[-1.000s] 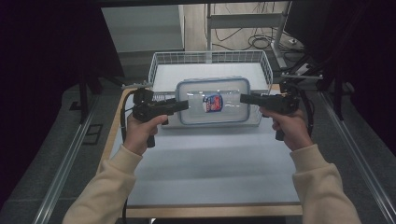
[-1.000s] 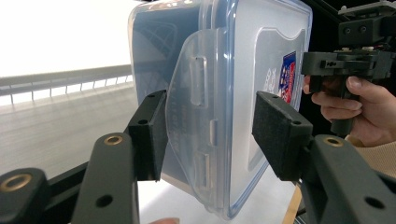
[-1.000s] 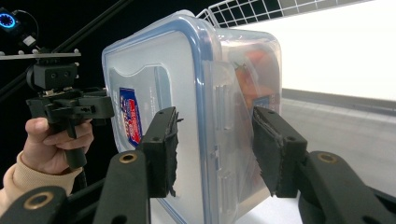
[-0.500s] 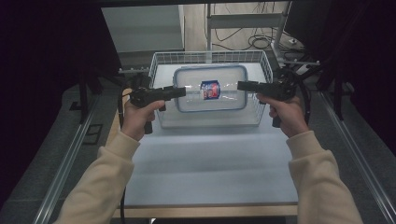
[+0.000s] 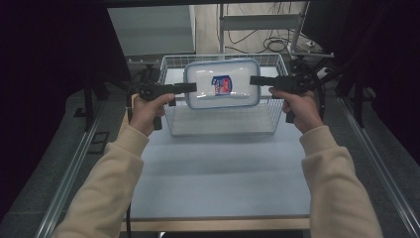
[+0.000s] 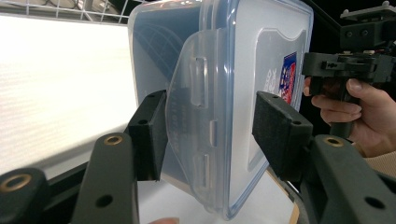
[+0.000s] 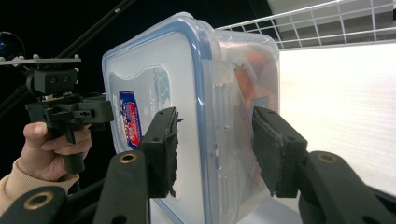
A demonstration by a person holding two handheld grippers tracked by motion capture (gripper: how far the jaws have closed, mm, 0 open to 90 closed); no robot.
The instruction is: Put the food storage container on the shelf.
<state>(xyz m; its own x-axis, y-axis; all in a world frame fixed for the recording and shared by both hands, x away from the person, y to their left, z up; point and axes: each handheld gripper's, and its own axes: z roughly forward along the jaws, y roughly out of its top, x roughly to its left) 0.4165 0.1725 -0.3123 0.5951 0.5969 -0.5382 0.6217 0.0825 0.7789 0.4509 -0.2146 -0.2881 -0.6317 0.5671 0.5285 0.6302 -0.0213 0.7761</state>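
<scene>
Gripping the lidded container (image 5: pixel 222 83) at both ends — left claw (image 5: pixel 190 87), right claw (image 5: pixel 255 80) — red-blue label (image 5: pixel 222 85) unreadable.

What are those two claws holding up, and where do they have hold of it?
A clear lidded plastic box, held over the wire basket: left gripper clamps one short end, right gripper the opposite end.

The high view looks forward and down on your table (image 5: pixel 218 168) from above your side. Each gripper view looks along its own jaws, very near the lidded plastic container (image 6: pixel 243 70), from opposite ends. All three views share this container and the wire basket (image 5: pixel 223 121).
</scene>
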